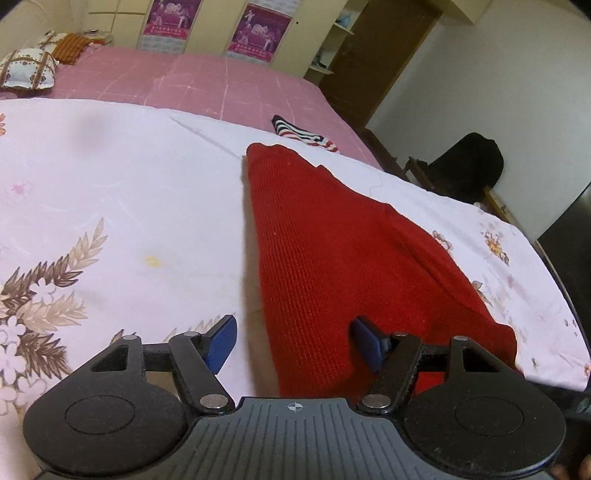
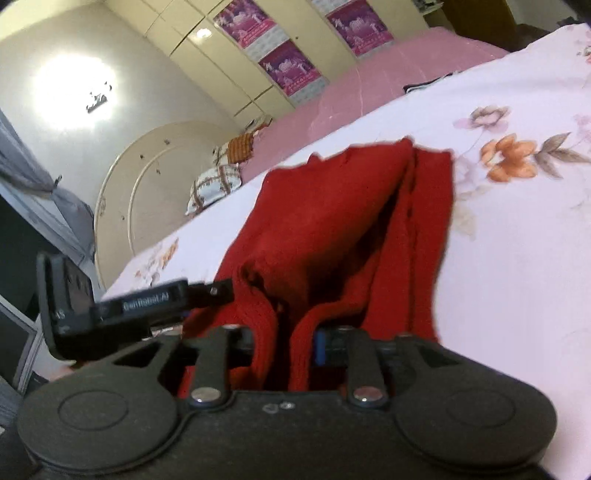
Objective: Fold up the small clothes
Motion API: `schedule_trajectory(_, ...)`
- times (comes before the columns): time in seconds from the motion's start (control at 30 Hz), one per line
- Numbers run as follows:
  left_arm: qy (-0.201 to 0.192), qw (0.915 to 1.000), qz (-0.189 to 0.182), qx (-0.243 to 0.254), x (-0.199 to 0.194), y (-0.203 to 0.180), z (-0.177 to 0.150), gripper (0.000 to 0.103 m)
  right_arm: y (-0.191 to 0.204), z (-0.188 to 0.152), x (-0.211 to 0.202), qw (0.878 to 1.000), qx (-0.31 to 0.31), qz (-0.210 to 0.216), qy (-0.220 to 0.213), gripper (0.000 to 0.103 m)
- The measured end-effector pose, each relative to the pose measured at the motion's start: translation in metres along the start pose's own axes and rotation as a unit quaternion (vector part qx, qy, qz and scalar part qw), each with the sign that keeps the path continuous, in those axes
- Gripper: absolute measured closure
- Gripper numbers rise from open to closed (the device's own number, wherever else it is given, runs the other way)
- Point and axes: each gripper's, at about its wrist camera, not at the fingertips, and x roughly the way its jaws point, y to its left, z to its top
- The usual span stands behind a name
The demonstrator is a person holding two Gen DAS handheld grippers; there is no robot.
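The soft, limp red sweater (image 1: 332, 258) lies between the spread pads of the left gripper (image 1: 293, 343); grip its near hem, where the right gripper (image 2: 282, 343) pinches folds.

This is a home bedroom. A wide bed (image 1: 240, 85) fills most of the left wrist view, spread with a pink sheet and a white floral sheet (image 1: 92, 192) in front. Patterned pillows (image 1: 26, 68) lie at the upper left by a rounded cream headboard (image 2: 147, 177). Cream wardrobe doors (image 2: 207, 62) with purple posters (image 1: 258, 31) stand behind the bed. A brown wooden door (image 1: 373, 62) is at the upper right.
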Motion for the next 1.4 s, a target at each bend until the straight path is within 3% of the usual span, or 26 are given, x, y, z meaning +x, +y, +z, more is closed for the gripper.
schedule_trajectory(0.03, -0.001, 1.0, 0.0, 0.001, -0.002, 0.001, 0.0, 0.034, -0.004, 0.003, -0.007, 1.0, 0.006, 0.008, -0.01, 0.063)
schedule_trajectory(0.1, 0.0, 1.0, -0.002, -0.002, -0.003, 0.005, 0.0, 0.034, -0.027, 0.01, -0.023, 0.997, 0.056, 0.043, -0.026, 0.044)
schedule_trajectory(0.13, 0.0, 1.0, -0.004, -0.004, -0.004, 0.006, -0.001, 0.034, -0.038, 0.013, -0.025, 0.994, 0.086, 0.06, -0.031, 0.042)
schedule_trajectory(0.3, 0.001, 0.9999, -0.01, -0.01, -0.004, 0.01, 0.0, 0.034, -0.057, 0.031, -0.007, 0.989, 0.126, 0.08, -0.005, 0.044)
schedule_trajectory(0.47, 0.002, 0.9998, -0.014, -0.011, -0.007, 0.014, -0.001, 0.034, -0.027, 0.036, 0.01, 0.996, 0.062, 0.034, 0.053, 0.047)
schedule_trajectory(0.53, 0.004, 0.9998, -0.017, -0.011, -0.008, 0.015, -0.001, 0.034, -0.017, 0.036, -0.002, 0.997, 0.048, 0.034, 0.046, 0.047)
schedule_trajectory(0.6, 0.003, 0.9998, -0.018, -0.009, -0.009, 0.016, 0.0, 0.034, -0.021, 0.03, -0.013, 0.996, 0.076, 0.032, 0.045, 0.047)
schedule_trajectory(0.73, 0.001, 0.9997, -0.02, -0.015, -0.009, 0.017, -0.001, 0.034, -0.04, 0.017, -0.021, 0.984, 0.154, 0.075, 0.057, 0.043)
schedule_trajectory(0.83, 0.002, 0.9992, -0.029, -0.027, -0.015, 0.021, -0.004, 0.034, -0.046, 0.015, -0.024, 0.982, 0.168, 0.062, 0.056, 0.044)
schedule_trajectory(0.97, -0.002, 0.9987, -0.034, -0.037, -0.025, 0.026, -0.01, 0.034, -0.048, 0.018, -0.037, 0.981, 0.18, 0.067, 0.019, 0.039)
schedule_trajectory(1.07, -0.002, 0.9983, -0.038, -0.044, -0.026, 0.026, -0.015, 0.034, -0.052, 0.015, -0.026, 0.98, 0.181, 0.063, 0.044, 0.039)
schedule_trajectory(1.33, 0.0, 0.9976, -0.043, -0.053, -0.023, 0.027, -0.017, 0.034, -0.045, 0.017, 0.009, 0.978, 0.184, 0.085, 0.055, 0.04)
schedule_trajectory(1.4, 0.001, 0.9977, -0.043, -0.053, -0.022, 0.027, -0.017, 0.034, -0.045, 0.02, 0.019, 0.978, 0.179, 0.092, 0.051, 0.048)
